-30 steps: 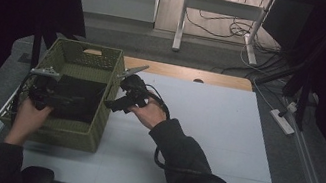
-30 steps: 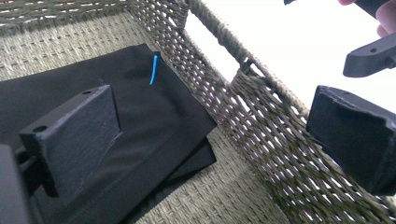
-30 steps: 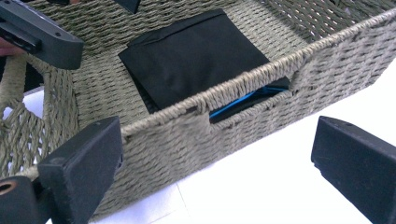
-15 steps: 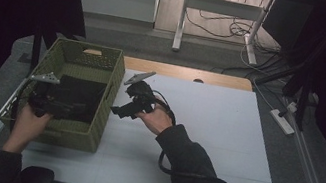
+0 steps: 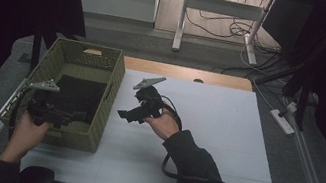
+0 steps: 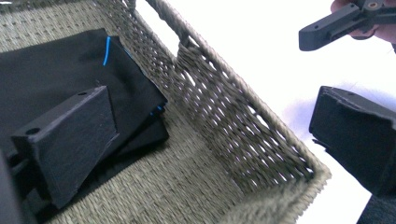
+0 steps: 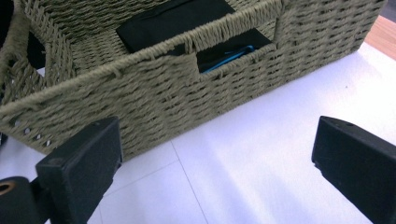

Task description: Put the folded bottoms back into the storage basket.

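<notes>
A folded black cloth (image 5: 77, 98) with a thin blue edge trim lay flat on the floor of the woven green basket (image 5: 111, 93) at the table's left. The left gripper (image 5: 76, 116) hung over it, jaws apart and empty. The right gripper (image 5: 123, 114), jaws wide apart, hovered just outside the basket wall above the bare white table (image 5: 224, 133).

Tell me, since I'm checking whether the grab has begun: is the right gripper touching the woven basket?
Apart. The right gripper view shows the right gripper open, with white table between its jaws and the basket wall.
</notes>
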`<state>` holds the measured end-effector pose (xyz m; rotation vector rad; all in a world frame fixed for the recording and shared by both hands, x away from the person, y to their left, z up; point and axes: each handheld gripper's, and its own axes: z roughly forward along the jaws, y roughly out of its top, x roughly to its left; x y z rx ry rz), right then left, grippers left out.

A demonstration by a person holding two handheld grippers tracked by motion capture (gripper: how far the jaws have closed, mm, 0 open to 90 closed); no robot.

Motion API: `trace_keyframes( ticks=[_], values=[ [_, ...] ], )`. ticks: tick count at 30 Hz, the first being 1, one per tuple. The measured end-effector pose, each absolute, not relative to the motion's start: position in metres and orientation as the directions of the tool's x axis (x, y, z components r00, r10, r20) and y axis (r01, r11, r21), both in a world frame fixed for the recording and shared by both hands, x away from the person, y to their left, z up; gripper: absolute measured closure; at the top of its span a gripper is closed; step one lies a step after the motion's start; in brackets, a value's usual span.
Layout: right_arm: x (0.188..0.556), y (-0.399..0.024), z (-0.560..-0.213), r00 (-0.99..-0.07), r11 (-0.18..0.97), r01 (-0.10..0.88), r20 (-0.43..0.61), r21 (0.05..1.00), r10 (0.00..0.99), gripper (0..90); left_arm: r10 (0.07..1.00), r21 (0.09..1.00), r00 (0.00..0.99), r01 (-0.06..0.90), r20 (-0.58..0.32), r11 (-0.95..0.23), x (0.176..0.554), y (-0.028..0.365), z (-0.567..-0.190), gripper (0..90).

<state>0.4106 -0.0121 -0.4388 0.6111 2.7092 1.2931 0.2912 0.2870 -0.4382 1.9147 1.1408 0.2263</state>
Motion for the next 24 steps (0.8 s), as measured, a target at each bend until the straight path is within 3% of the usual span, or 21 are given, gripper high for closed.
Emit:
trace_keyframes(
  ticks=[24],
  values=[
    [0.402,-0.043,-0.448,-0.909,0.556,0.333,0.102,0.761,0.405,1.6,0.776,0.775,0.575,0.604,-0.261,-0.187,0.237,0.282,-0.44,0.6]
  ],
)
